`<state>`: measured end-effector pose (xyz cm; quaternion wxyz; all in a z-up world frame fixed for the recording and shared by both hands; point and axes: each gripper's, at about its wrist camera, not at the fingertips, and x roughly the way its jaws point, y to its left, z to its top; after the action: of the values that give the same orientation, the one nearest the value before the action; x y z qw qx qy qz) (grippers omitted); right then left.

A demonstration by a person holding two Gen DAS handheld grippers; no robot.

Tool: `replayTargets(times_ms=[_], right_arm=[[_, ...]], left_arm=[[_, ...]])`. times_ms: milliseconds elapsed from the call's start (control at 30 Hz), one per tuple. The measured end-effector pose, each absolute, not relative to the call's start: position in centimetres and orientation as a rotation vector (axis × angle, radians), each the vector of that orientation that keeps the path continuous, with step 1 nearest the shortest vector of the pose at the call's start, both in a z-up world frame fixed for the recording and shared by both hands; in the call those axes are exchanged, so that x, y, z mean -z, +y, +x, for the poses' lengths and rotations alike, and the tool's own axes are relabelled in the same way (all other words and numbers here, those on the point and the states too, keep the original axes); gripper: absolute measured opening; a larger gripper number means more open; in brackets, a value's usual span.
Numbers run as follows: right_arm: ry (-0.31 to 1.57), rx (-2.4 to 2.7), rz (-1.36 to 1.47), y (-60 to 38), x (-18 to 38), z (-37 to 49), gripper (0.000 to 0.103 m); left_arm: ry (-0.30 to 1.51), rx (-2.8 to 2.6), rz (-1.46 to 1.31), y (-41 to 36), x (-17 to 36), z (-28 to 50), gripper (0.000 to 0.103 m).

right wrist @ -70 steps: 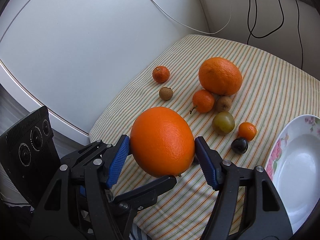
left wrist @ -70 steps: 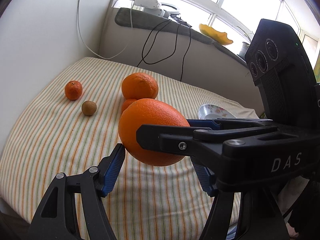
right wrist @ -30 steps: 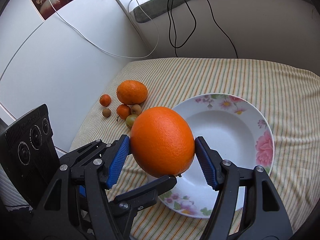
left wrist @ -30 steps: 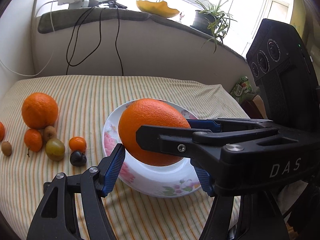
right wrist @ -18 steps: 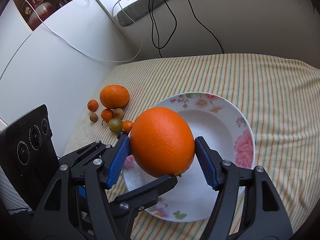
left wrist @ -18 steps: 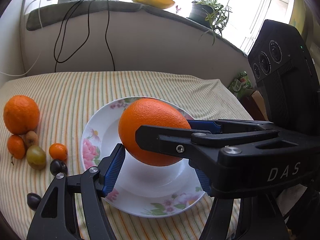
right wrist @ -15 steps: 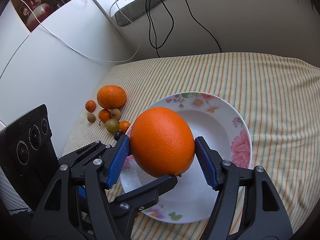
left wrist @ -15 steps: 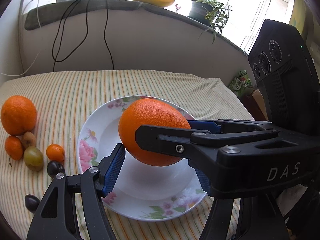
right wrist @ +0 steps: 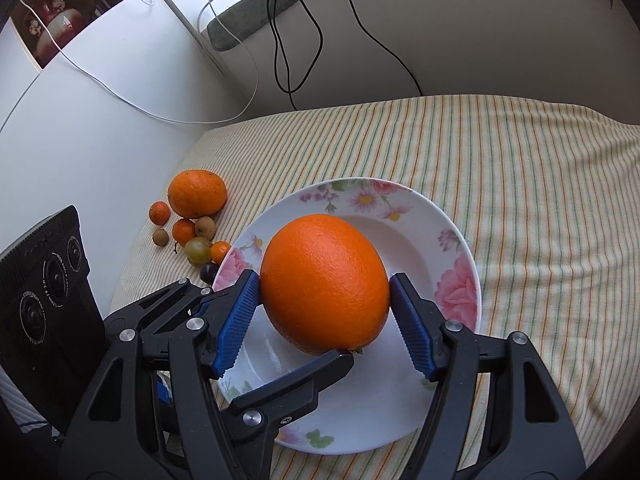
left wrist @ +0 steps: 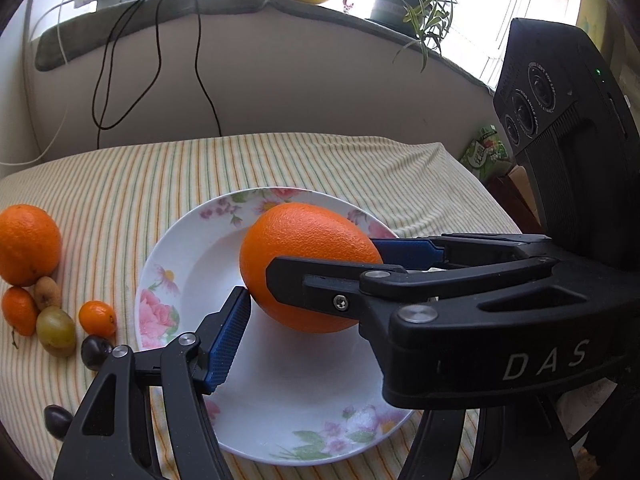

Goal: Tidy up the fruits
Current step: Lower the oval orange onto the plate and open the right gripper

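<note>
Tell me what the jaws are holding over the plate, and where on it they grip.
Both grippers hold one large orange: the right gripper clamps its two sides, the left gripper its other two sides, above the floral plate.

large orange (right wrist: pixel 324 280): showing a pebbled, softly shining peel
plate (right wrist: pixel 460 248): looking like glazed ceramic, glossy, with printed flowers
cloth (right wrist: pixel 520 184): lying as matt woven fabric, striped, slightly rumpled
fingers (right wrist: pixel 236 320): wearing blue ribbed pads, rubbery-looking
right gripper (right wrist: pixel 325 322): showing matt black plastic with bright metal rivets
grape (left wrist: pixel 56 330): looking smooth-skinned and dull green
</note>
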<state>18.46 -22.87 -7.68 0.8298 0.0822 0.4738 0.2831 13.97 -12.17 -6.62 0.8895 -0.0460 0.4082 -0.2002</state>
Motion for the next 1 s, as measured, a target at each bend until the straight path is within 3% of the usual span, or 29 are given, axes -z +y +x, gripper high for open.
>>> replayTargets(times_ms=[300,433,1000], right_arm=[[1.001,-0.594,0.177,-23.0,7.8,18.3,0.071],[0.963,-0.566,0.154,-23.1,7.1,17.8,0.081],[0.911,-0.549,0.126,-22.9,5.3,16.7,0.086]], left_arm=[[0.829,0.394,-0.076,-11.9,6.5,13.4,0.067],[0.826,0.385,-0.076,-11.4,6.4,13.1,0.067],[0.796,0.347,-0.060,-10.0,5.7,11.2,0.068]])
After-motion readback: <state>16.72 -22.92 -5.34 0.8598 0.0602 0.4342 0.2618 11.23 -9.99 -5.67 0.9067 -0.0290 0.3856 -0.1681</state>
